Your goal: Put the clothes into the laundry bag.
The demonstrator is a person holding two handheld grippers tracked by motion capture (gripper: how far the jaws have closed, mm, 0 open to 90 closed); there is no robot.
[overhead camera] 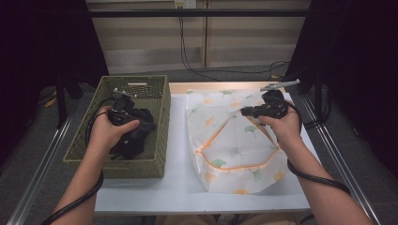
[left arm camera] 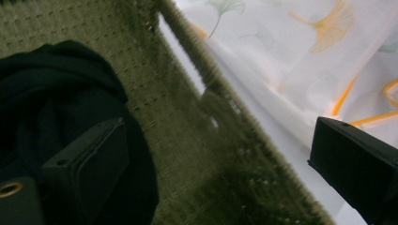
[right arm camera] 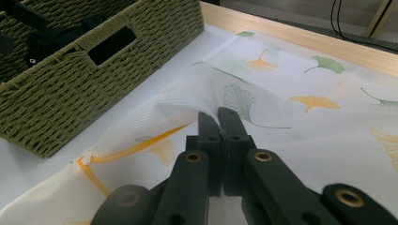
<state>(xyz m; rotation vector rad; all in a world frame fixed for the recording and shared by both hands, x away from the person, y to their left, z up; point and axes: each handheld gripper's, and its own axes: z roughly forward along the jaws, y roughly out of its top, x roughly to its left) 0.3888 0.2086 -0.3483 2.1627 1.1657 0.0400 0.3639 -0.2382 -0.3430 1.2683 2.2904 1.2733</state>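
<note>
**Mesh bag pinched up, dark garment half hidden**

The mesh laundry bag (overhead camera: 234,140) lies on the white table (overhead camera: 178,154), its edge clamped in the right gripper (right arm camera: 219,115). The left gripper (overhead camera: 123,112), jaws wide, hangs over the wicker basket (overhead camera: 87,140), masking the black garment (left arm camera: 42,89).

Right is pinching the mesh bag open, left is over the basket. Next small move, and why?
Probably lower the left gripper onto the black garment and close. Its jaws stand open above it in the basket, while the right gripper is shut on the laundry bag, lifting its flap.
</note>
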